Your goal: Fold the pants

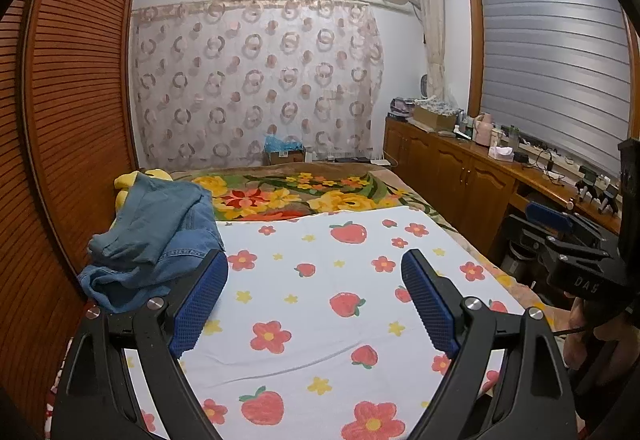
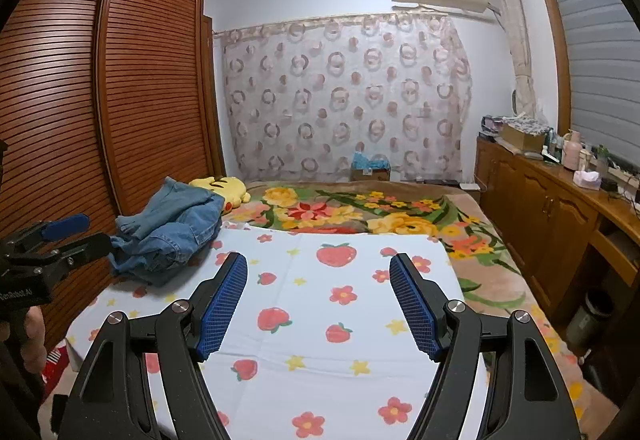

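Observation:
The pants are crumpled blue jeans (image 1: 156,240) (image 2: 172,236), heaped on the bed's far left edge, partly on the white strawberry-print sheet (image 1: 320,300) (image 2: 320,304). My left gripper (image 1: 315,256) hovers open over the sheet with nothing between its blue pads; the jeans lie just left of its left finger (image 1: 200,304). My right gripper (image 2: 318,258) is also open over the sheet, empty, with the jeans ahead and to its left. Each gripper shows at the edge of the other's view: the right gripper (image 1: 560,236) and the left gripper (image 2: 76,232), each held by a hand.
A yellow plush toy (image 2: 220,187) lies behind the jeans. A floral blanket (image 1: 304,195) covers the far half of the bed. A slatted wooden wardrobe (image 1: 72,99) stands close on the left. A cluttered wooden cabinet (image 1: 460,167) runs along the right wall.

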A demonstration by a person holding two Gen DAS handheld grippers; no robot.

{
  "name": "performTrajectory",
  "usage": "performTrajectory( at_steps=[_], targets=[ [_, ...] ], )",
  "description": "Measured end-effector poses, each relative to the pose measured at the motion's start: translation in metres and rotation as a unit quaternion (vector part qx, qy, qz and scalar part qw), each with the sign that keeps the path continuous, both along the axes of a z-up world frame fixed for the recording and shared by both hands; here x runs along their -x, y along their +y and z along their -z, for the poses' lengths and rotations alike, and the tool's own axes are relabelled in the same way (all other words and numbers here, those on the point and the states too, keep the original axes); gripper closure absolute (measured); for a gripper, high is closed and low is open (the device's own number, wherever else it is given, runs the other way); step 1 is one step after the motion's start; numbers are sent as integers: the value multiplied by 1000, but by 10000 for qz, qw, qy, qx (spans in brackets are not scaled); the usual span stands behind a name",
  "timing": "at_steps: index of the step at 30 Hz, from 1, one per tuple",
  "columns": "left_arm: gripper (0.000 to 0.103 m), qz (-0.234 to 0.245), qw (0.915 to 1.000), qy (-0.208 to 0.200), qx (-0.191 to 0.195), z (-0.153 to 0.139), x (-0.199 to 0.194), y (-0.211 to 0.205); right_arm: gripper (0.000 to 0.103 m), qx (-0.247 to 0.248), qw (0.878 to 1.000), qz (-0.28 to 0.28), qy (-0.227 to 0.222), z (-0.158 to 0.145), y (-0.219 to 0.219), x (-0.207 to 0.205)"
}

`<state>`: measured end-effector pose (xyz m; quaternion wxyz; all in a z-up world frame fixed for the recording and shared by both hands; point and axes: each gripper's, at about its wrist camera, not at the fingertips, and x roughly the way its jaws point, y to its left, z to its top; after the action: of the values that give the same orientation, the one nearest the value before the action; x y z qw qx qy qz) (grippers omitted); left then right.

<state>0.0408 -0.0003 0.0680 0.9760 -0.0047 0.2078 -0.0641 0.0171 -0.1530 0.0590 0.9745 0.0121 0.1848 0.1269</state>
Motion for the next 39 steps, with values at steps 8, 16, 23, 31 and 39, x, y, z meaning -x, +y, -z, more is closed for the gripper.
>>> performTrajectory(
  at_steps=[8,16,23,31,39],
  targets=[
    [14,-3,10000,2,8,0,0,2,27,-25,10000,16,-17,4,-11,2],
    [14,-7,10000,5,4,0,1,4,27,-14,10000,18,-26,5,-15,1],
    [14,-10,10000,12,5,0,0,4,27,-5,10000,21,-29,5,-14,1],
    [14,-9,10000,14,6,1,1,6,27,-1,10000,12,-27,5,-14,2],
    [14,-14,10000,18,4,0,2,6,27,-4,10000,18,-40,6,-15,2]
  ],
)
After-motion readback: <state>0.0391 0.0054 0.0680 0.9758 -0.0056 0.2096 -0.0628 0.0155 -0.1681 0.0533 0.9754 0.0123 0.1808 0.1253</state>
